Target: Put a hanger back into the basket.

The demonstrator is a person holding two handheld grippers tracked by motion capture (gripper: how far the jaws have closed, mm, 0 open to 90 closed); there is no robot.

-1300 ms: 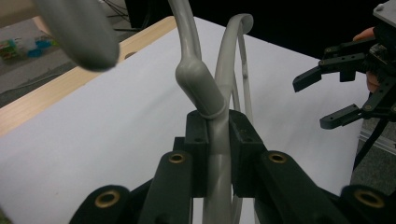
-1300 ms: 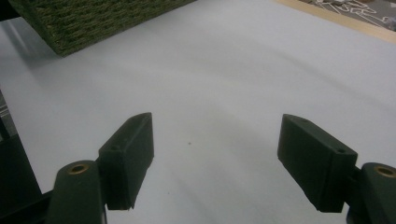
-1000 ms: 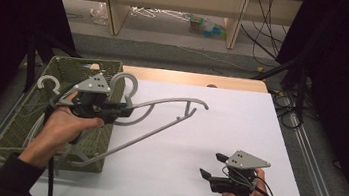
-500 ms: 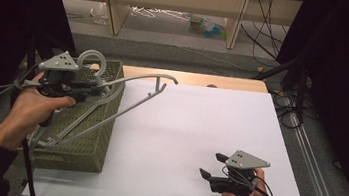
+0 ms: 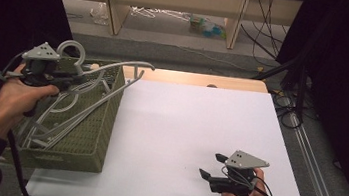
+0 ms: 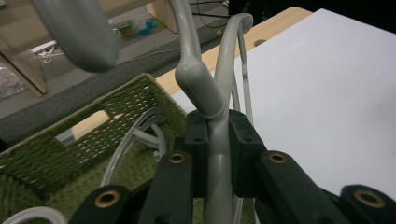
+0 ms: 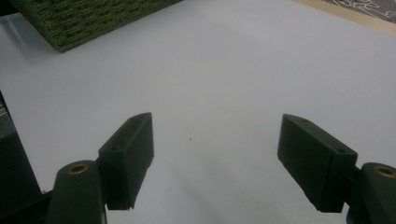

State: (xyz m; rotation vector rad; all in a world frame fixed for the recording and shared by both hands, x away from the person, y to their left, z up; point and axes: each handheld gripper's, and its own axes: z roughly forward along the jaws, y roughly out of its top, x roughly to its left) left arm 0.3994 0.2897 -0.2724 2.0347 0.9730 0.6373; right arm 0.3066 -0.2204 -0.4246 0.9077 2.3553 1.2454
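A grey plastic hanger (image 5: pixel 115 68) hangs tilted over the green woven basket (image 5: pixel 65 151) at the table's left, its hook (image 5: pixel 72 47) up beside the hand. My left gripper (image 5: pixel 76 80) is shut on the hanger's neck. In the left gripper view the pads (image 6: pixel 243 140) press on the grey stem (image 6: pixel 198 88) above the basket's rim (image 6: pixel 56 154). Several more grey hangers (image 5: pixel 54 113) lie inside the basket. My right gripper (image 5: pixel 211 165) rests near the front right of the white sheet, open; its jaws (image 7: pixel 217 154) stand wide apart over bare white surface.
The white sheet (image 5: pixel 194 125) covers most of the table, with a wooden strip (image 5: pixel 200 79) along its far edge. A basket corner (image 7: pixel 84 18) shows in the right gripper view. Shelf legs and loose hangers (image 5: pixel 157 13) lie on the floor behind; cables (image 5: pixel 288 102) run at right.
My left hand has carried the hanger leftward from the white sheet to above the basket. The right hand and its gripper have stayed where they were.
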